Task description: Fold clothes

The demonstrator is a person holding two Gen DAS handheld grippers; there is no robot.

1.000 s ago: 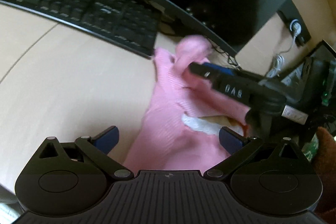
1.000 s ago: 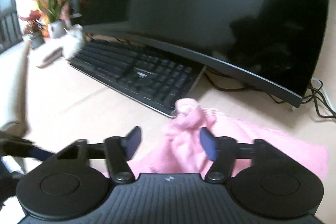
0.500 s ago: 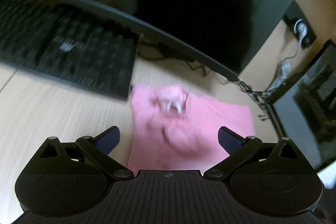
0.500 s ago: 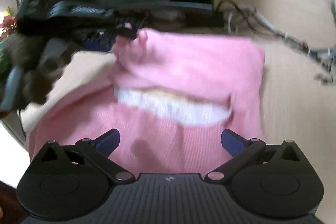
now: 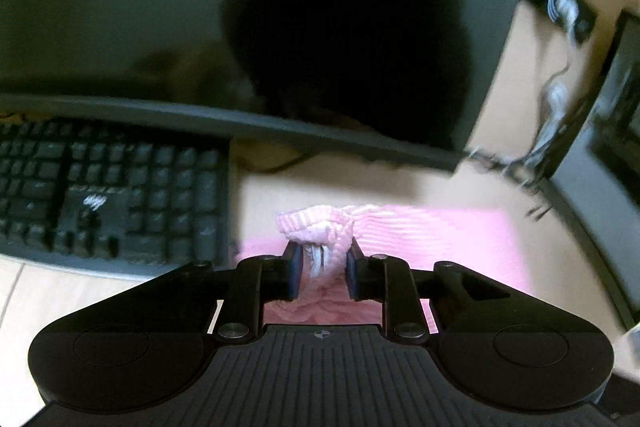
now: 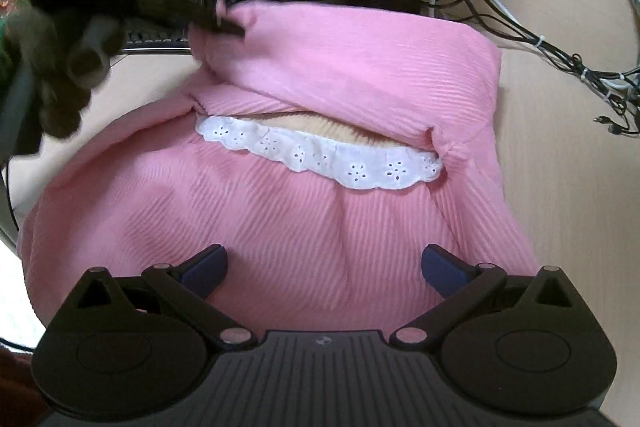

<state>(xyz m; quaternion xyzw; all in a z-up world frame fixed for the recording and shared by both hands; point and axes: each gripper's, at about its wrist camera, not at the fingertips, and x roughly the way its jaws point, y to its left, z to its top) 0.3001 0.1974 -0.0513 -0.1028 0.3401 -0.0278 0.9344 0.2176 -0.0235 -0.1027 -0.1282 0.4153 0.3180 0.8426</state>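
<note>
One claw, the left [image 5: 319, 269], pinches the pink top's [image 6: 280, 227] bunched corner to fold it, while the right [image 6: 324, 267] hovers agape.

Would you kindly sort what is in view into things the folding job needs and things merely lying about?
Job: pink garment with its white lace trim; left gripper; right gripper.
Lying about: keyboard; monitor; cables.
</note>
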